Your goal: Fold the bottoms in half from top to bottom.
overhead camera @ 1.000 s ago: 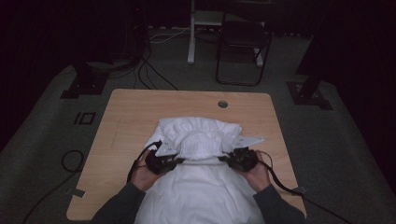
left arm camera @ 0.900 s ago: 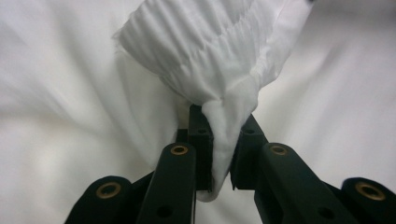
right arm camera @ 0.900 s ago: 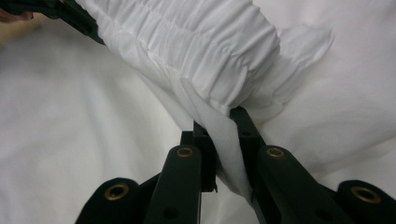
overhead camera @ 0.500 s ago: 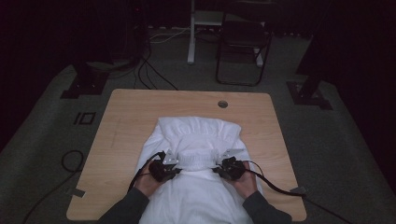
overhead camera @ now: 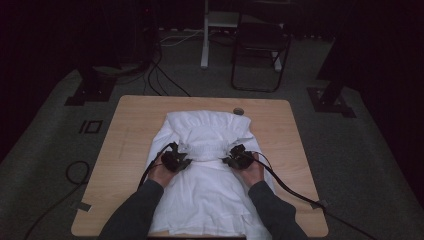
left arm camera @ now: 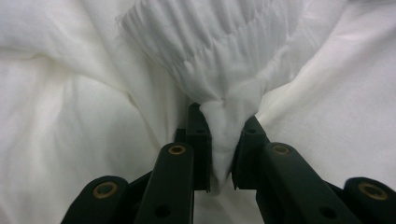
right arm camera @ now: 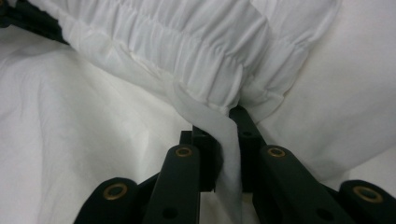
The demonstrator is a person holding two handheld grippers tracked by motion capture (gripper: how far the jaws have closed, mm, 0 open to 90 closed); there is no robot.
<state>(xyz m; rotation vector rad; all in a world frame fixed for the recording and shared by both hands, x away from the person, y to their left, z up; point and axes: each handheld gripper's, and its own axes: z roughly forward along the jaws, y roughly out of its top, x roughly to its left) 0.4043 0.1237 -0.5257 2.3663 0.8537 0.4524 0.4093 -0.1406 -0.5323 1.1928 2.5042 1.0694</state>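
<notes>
Two grippers each clamp one end of the gathered band (overhead camera: pixel 207 148): left gripper (overhead camera: pixel 175 159) at its left end, right gripper (overhead camera: pixel 236 159) at its right. White garment (overhead camera: pixel 210 200) lies mid-table (overhead camera: pixel 125 130); band's long axis runs left-right between them, folded toward the near side.

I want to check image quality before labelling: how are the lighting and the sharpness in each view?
High view: dim, the room beyond the table nearly black, the white garment brightest, detail soft. Left gripper view: evenly lit, gathered fabric sharp at the left gripper, no glare, far folds slightly washed out. Right gripper view: similar, the elastic band crisp above the right gripper, the near jaws dark.
</notes>
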